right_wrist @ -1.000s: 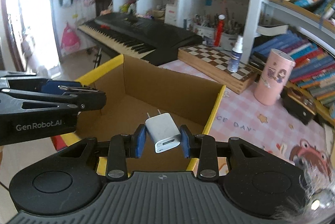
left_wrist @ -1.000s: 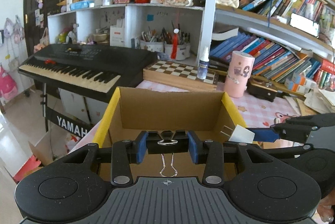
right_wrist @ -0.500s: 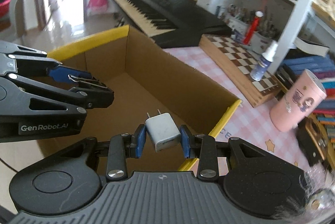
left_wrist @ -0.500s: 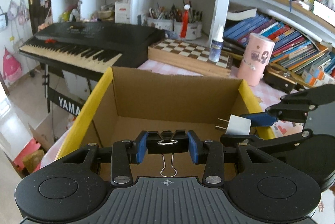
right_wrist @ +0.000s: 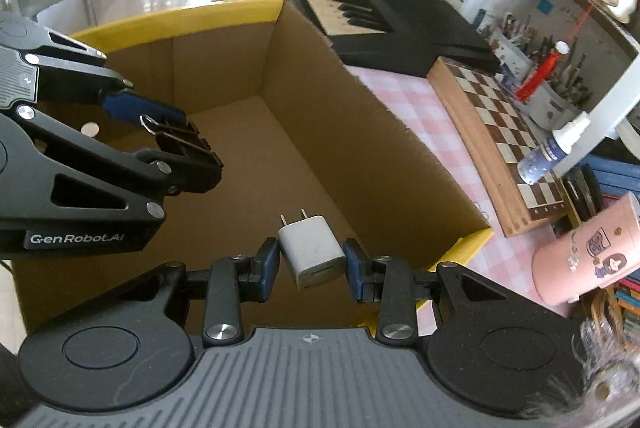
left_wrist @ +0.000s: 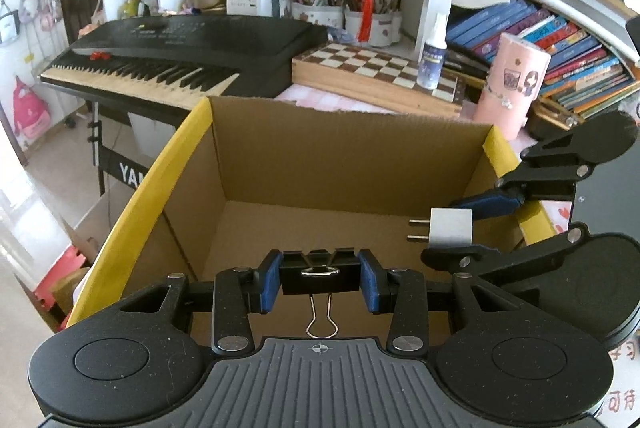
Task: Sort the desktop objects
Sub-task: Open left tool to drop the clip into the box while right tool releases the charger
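A cardboard box (left_wrist: 304, 156) with yellow-taped rims lies open below both grippers; its brown floor is bare where it shows. My left gripper (left_wrist: 319, 278) is shut on a black binder clip (left_wrist: 319, 275), whose wire handle hangs toward the camera, above the box's near part. My right gripper (right_wrist: 312, 262) is shut on a white plug charger (right_wrist: 311, 255), prongs pointing forward, over the box (right_wrist: 360, 148) floor. In the left wrist view the charger (left_wrist: 450, 231) hangs inside the box's right side. In the right wrist view the left gripper (right_wrist: 182, 152) with the clip (right_wrist: 176, 136) sits to the left.
A black keyboard (left_wrist: 184, 52) stands beyond the box on the left. On the pink checked table (right_wrist: 412, 108) behind the box lie a chessboard (left_wrist: 376, 72), a spray bottle (left_wrist: 432, 56) and a pink cylinder (left_wrist: 508, 84). Shelves of books and pen cups rise behind.
Both grippers have dropped lower over the box and pitched downward, so more of its floor shows. The right gripper has rolled and moved in over the box. Both grips are unchanged.
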`<state>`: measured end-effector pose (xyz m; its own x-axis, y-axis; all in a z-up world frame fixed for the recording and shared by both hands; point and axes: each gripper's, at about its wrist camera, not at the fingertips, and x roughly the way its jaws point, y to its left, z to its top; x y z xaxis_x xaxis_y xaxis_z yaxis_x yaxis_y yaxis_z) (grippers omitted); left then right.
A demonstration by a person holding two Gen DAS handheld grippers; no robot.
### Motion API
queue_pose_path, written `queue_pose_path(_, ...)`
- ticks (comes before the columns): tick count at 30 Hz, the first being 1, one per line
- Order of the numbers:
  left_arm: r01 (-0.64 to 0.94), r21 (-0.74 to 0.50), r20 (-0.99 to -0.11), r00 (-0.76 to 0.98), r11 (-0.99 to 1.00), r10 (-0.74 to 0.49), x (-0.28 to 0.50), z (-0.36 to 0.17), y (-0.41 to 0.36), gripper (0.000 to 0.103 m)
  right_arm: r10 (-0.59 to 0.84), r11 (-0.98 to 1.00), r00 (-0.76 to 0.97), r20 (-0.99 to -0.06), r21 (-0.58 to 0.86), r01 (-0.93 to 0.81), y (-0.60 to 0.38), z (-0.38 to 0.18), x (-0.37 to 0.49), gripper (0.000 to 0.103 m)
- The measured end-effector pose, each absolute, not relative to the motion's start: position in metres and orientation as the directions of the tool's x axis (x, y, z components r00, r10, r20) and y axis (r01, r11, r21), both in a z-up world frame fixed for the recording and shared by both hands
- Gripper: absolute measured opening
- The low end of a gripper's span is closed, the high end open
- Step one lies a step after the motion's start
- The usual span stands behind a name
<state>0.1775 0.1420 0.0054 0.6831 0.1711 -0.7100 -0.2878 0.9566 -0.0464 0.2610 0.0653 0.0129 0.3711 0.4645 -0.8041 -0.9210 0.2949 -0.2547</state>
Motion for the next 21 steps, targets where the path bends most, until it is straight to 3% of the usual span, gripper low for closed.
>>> queue_pose_path(21, -0.291, -0.044, -0.709, 0.683, 0.956, 0.176, 0.1699, -0.0002, 0.1415, 0.042, 0.456, 0.293, 0.386, -0.802, -0.274, -0.916, 0.0685, 0.011, 0.2637, 0.032)
